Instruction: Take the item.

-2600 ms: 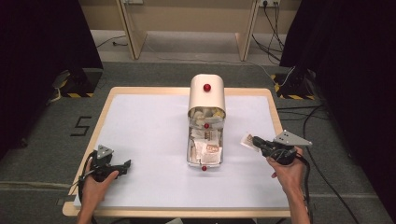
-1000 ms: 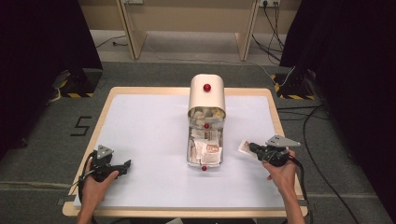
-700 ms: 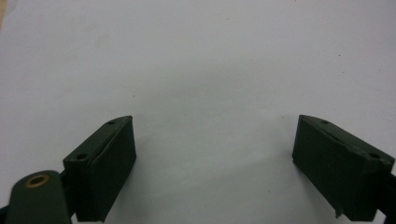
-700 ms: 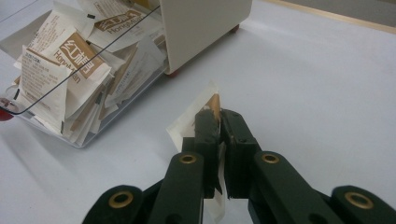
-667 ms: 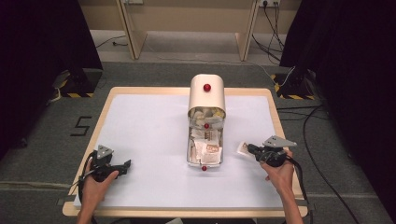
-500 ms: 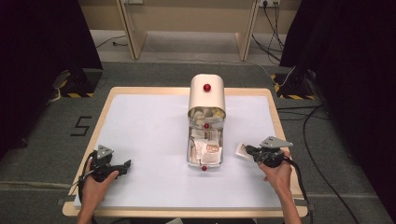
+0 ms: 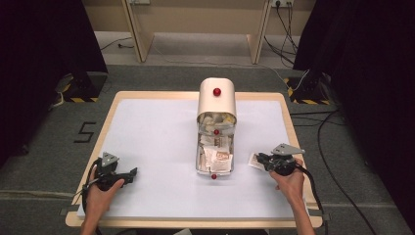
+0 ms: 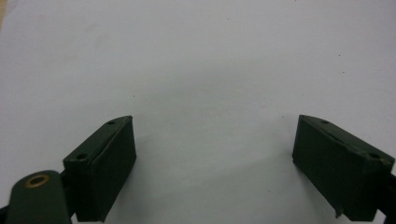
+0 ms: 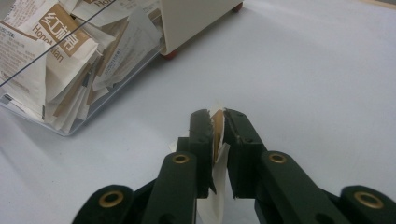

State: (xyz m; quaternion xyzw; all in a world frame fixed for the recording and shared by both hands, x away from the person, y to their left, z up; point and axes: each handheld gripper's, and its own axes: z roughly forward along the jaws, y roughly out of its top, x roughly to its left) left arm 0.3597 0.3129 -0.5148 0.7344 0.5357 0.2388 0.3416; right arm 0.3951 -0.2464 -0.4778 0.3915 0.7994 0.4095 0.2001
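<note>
One container stands at the centre of the high view: a cream box point(image 7: 217, 98) with red knobs on your white-covered table point(image 7: 156, 132), and from its front runs a clear tray point(image 7: 215, 156) packed with white-and-brown paper sachets point(image 7: 218, 157). In the right gripper view that tray fills the upper left of the frame, its sachets point(image 9: 56, 51) stacked on edge and leaning against the transparent wall, some with brown printed labels; the cream box's lower corner and a red foot sit at top centre.

Your right gripper point(image 7: 260, 160), at the lower right of the high view just right of the tray, has one sachet point(image 7: 255, 160) between its jaws. In the right gripper view the sachet point(image 9: 217, 130) stands on edge in the narrow gap between the two black jaws, near the frame's bottom centre. The jaws have just been opening a little, with the sachet between them; the gap is slim, and whether the pads press on the paper is hard to tell. The sachet sits low over the table, apart from the tray.

Your left gripper point(image 7: 128, 175) rests at the lower left of the high view, well apart from the box. Its jaws are spread wide over bare white table, with nothing between them.
</note>
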